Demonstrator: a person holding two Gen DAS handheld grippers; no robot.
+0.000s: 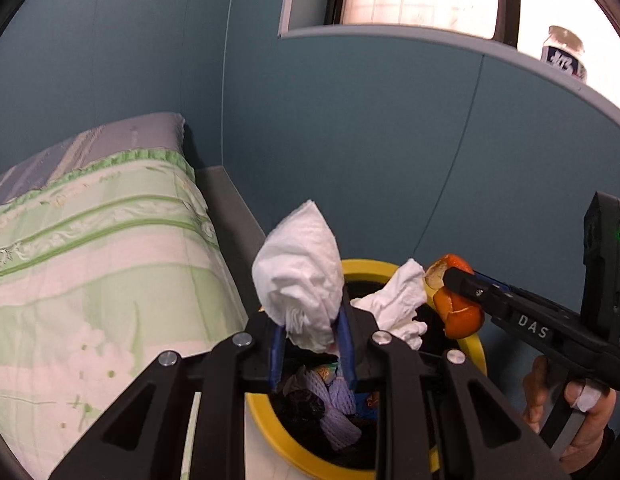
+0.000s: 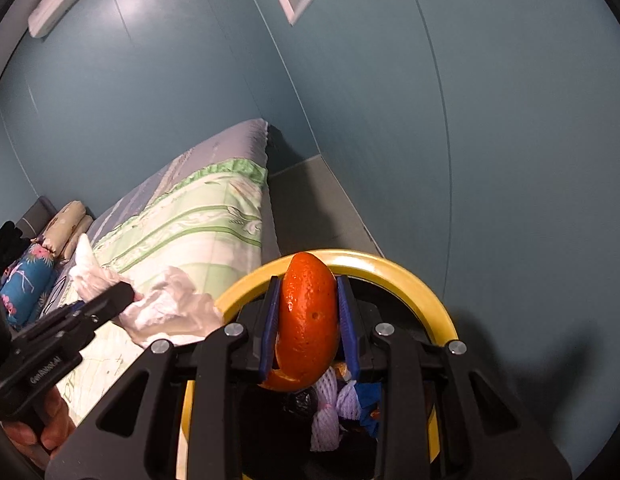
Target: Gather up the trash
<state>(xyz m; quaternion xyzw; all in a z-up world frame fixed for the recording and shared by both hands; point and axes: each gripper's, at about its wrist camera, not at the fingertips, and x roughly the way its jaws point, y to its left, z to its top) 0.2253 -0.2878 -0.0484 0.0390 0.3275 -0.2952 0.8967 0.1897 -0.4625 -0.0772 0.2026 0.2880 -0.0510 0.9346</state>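
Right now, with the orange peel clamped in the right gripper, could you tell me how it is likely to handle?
The orange peel probably holds its shape: it stays a curved shell between the right gripper pads. Its curled, torn lower edge suggests it could tear if squeezed harder. It looks light, so it should drop straight into the yellow-rimmed bin below.

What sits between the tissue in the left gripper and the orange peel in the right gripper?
In the left wrist view, a loose flap of the same white tissue hangs between them, above the yellow-rimmed bin. It nearly reaches the orange peel.
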